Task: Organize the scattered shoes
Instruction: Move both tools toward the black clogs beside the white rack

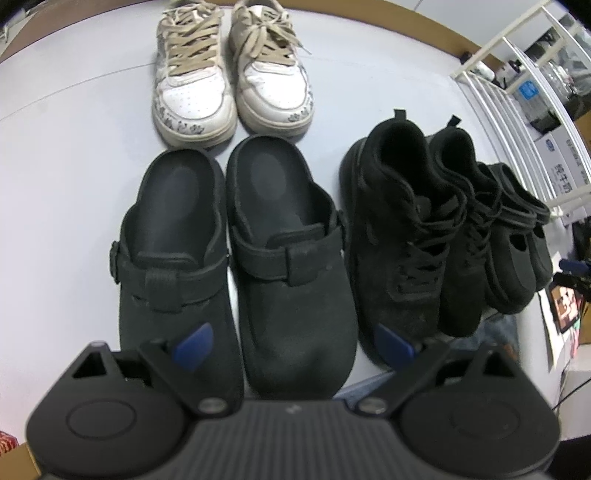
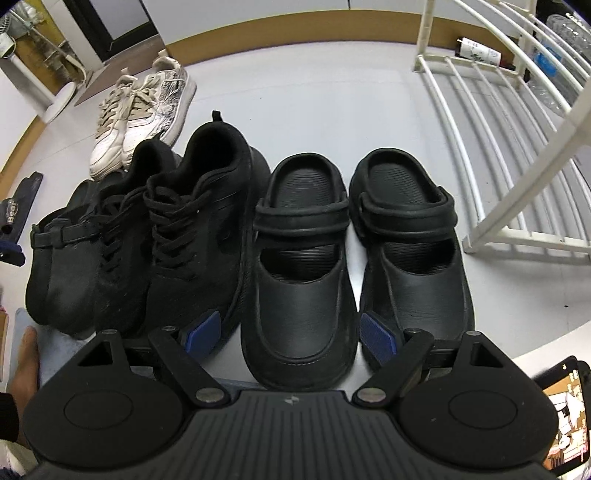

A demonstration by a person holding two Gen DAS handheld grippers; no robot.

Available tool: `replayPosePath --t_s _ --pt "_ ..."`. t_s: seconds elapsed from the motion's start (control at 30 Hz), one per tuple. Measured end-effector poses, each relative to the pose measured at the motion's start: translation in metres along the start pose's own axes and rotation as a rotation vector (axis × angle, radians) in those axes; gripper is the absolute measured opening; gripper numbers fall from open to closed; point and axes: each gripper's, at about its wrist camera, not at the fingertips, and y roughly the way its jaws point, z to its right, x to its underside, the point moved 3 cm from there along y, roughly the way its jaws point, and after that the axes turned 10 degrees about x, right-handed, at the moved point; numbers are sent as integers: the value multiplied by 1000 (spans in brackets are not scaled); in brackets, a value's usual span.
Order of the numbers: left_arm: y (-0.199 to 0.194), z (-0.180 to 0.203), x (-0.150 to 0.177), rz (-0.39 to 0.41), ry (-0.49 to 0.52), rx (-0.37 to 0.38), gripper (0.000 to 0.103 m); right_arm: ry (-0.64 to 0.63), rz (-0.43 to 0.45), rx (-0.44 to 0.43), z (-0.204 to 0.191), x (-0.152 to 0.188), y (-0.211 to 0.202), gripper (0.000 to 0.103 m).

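Four pairs of shoes stand side by side on a pale grey floor. White sneakers with beige laces sit farthest away. In front of them is a pair of black clogs. Black lace-up sneakers and black strap shoes stand to their right. My left gripper is open, its blue pads on either side of the right clog's toe. My right gripper is open too, straddling the toe of the left strap shoe; the other strap shoe and the lace-up sneakers flank it.
A white slatted rack stands on the floor right of the strap shoes. A brown skirting edges the floor at the back. A phone screen lies at lower right, and part of a person's bare limb shows at lower left.
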Motion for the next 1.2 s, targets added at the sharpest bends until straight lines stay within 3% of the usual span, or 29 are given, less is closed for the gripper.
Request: replayPosePath --t_s 0.5,0.73,1.0,1.2 --pt "-6 -6 -2 23 -17 -5 96 5 52 32 14 -15 5 85" --pt "-6 -6 -4 24 -15 1 96 68 70 77 35 -18 25 62" --pt "-9 -6 -7 43 -17 2 96 28 89 133 34 -27 48 63" --pt "-5 -4 -8 30 -13 10 96 55 125 121 39 -30 58 73"
